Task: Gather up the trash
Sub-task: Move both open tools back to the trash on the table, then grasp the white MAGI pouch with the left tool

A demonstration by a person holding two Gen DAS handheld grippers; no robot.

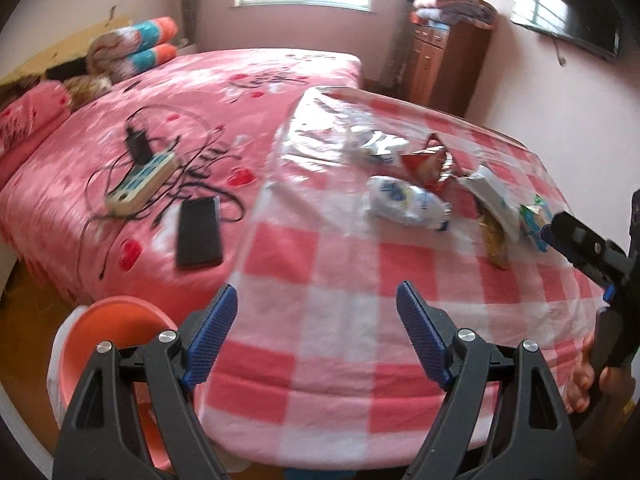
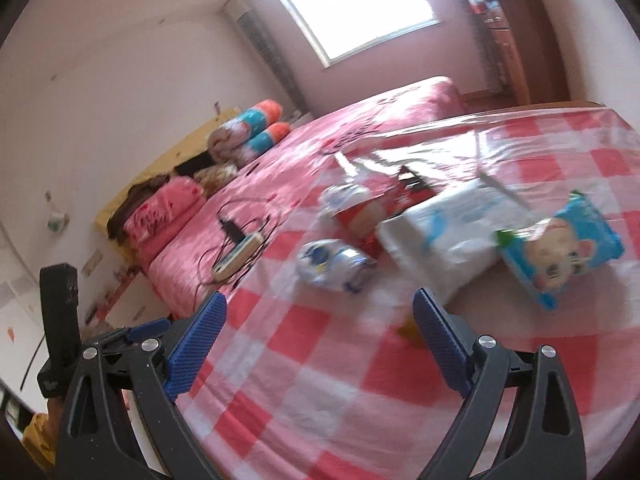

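Both claws (image 1: 316,332) (image 2: 320,332) wide, empty (above tablecloth (image 1: 340,280))

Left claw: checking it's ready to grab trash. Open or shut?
Open: the left claw has its blue pads apart with nothing between them, above the checked tablecloth.

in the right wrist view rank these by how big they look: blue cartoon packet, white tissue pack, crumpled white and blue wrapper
1. white tissue pack
2. blue cartoon packet, close to it in apparent size and nearer the camera edge, so unsure
3. crumpled white and blue wrapper
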